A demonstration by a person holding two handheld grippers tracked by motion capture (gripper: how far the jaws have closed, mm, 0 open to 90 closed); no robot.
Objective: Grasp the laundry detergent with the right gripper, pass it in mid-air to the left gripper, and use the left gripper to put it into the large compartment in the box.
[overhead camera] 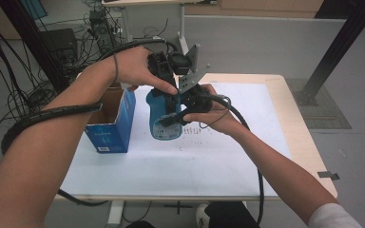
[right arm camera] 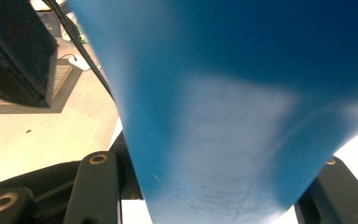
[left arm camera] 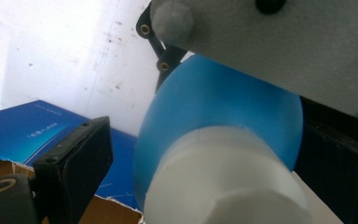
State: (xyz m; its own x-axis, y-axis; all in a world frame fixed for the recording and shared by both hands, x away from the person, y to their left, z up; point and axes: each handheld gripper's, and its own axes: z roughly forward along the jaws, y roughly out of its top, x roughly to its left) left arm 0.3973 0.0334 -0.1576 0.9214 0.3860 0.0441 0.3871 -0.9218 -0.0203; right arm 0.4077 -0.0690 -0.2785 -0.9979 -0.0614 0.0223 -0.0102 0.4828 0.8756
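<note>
1. Forearms of the person came in from the near edge of the bench point(overhead camera: 285, 156), each hand carrying a hand-held gripper toward the middle of it.
2. Between them a blue bottle point(overhead camera: 164, 116) with a white cap point(left arm camera: 223, 182) was held up above the white sheet point(overhead camera: 171, 166) that covered the bench top, near the far edge and just right of an open blue box point(overhead camera: 111, 126).
3. At the bottle's body, the right hand-held gripper point(overhead camera: 183, 114) was clenched, its jaws rising on both sides of the blue wall in the right gripper view.
4. Over the cap end, the left hand-held gripper point(overhead camera: 164, 71) came down from above; in the left gripper view one black jaw stood clear of the cap at the left, and the other side was too dark to read, so I could not tell whether it gripped the cap.
5. As a judgement, the step in hand was working the cap while the other tool steadied the bottle.
6. Next, the left jaws would need to settle squarely on the cap's sides and turn, with the right grip kept firm so the bottle did not spin or slip.
7. Beyond the bench lay a grey floor point(overhead camera: 247, 47), tangled cables point(overhead camera: 9, 85) at the left, black frame posts point(overhead camera: 342, 42) and another desk at the back.
</note>
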